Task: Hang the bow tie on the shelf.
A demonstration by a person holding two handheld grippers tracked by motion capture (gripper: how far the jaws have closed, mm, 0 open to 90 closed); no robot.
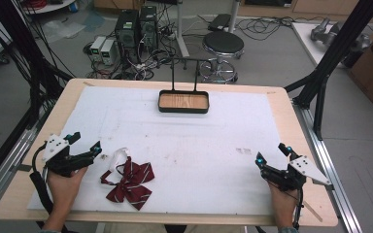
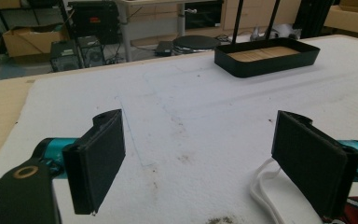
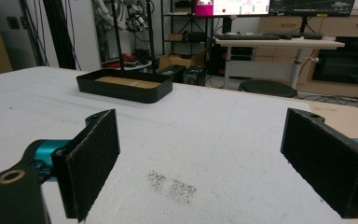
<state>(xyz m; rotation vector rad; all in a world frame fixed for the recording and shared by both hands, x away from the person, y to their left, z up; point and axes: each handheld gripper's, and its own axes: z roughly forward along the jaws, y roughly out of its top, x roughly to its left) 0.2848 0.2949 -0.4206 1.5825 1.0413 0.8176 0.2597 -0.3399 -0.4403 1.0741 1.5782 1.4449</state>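
White padding covers the wooden table (image 1: 19, 194), with computer towers, cables and a round stool on the floor beyond its far edge. Near the table's near-left corner lies a dark red bow tie (image 1: 131, 183) with pale stripes, its white strap (image 1: 116, 160) curling away from it toward the far side. Just beside the bow tie, on the side of the table's left edge, the left gripper (image 1: 84, 144) rests low over the padding; its jaws stand wide apart with nothing between them, and in the left gripper view the strap (image 2: 265, 186) lies by one jaw. Well apart, near the near-right corner, the right gripper (image 1: 271, 153) has its jaws wide too, empty, over bare padding. At the middle of the far edge sits a black tray (image 1: 183, 109) with a wooden floor and two upright rods.
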